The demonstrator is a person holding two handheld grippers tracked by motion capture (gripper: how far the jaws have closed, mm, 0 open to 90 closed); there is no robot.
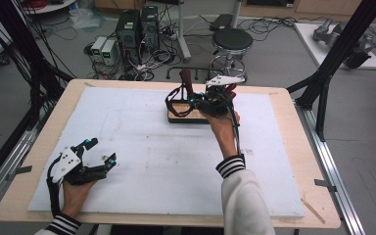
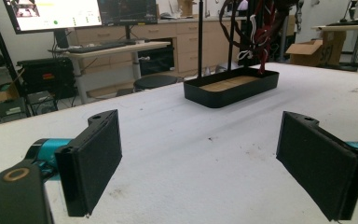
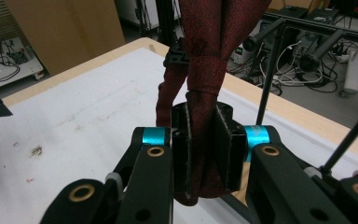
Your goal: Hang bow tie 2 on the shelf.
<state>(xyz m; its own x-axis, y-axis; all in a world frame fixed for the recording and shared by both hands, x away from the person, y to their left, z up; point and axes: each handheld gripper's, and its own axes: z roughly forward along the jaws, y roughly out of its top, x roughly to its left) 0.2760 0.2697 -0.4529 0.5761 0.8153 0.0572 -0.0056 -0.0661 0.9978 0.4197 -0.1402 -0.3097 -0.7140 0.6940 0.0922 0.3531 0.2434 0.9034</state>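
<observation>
A black tray with a wooden floor (image 1: 176, 119) stands at the far middle of the white board, with thin black rods (image 2: 200, 42) rising from it. A dark red fabric strap (image 1: 185, 80) hangs in loops above the tray. My right gripper (image 1: 196, 101) hovers over the tray's right end, and in the right gripper view the gripper (image 3: 203, 140) is shut on the strap (image 3: 209, 46), which runs up out of its jaws. My left gripper (image 1: 103, 151) rests at the front left of the board, open and holding nothing. The left gripper view looks between its wide-open pads (image 2: 93, 158) at the tray (image 2: 230, 86).
The white board (image 1: 142, 161) covers most of the wooden table (image 1: 293, 147). A round stool (image 1: 231, 41) and computer towers (image 1: 137, 27) stand on the floor beyond the far edge. Black frame legs (image 1: 330, 63) slant down at the right.
</observation>
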